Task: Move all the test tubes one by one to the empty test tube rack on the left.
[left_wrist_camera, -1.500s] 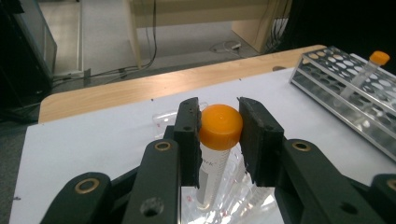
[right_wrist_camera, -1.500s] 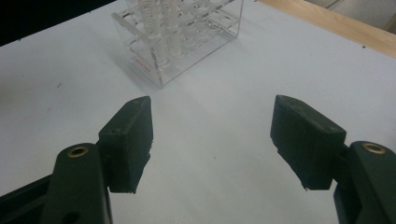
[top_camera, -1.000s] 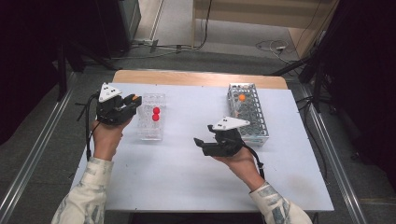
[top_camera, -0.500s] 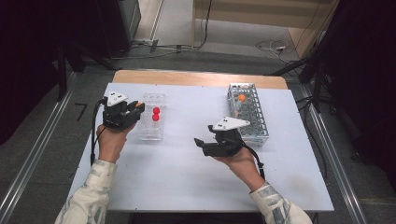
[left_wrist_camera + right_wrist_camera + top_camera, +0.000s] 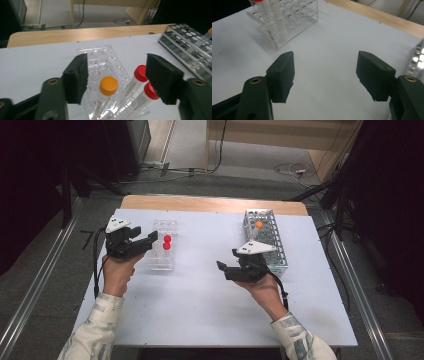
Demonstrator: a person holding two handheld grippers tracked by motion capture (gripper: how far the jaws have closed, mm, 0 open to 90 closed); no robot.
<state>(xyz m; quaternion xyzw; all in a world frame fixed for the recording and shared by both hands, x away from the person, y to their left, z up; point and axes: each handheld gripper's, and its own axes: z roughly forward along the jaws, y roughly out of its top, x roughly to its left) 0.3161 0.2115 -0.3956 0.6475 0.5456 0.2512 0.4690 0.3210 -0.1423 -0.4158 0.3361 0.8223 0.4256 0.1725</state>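
Observation:
A clear plastic rack (image 5: 161, 261) stands on the white table's left half. An orange-capped tube (image 5: 108, 85) and two red-capped tubes (image 5: 140, 71) stand in the rack (image 5: 100, 56). My left gripper (image 5: 116, 72) is at its near end. Its jaws have just been opening and flank the orange-capped tube without touching it. From above, this gripper (image 5: 150, 239) reaches in from the rack's left, beside the red caps (image 5: 167, 239). My right gripper (image 5: 226, 266) hovers open over bare table left of the metal rack (image 5: 276, 251), with nothing between its jaws (image 5: 325, 67).
One orange-capped tube (image 5: 259, 224) stands in the metal rack's far end. A wooden strip (image 5: 210, 204) runs along the table's far edge. The clear rack (image 5: 287, 17) lies ahead and left of the right gripper. Floor cables and dark furniture lie beyond the table.
The left gripper's jaws have spread apart around the orange-capped tube, and that hand has tipped slightly. The right hand has hardly moved.

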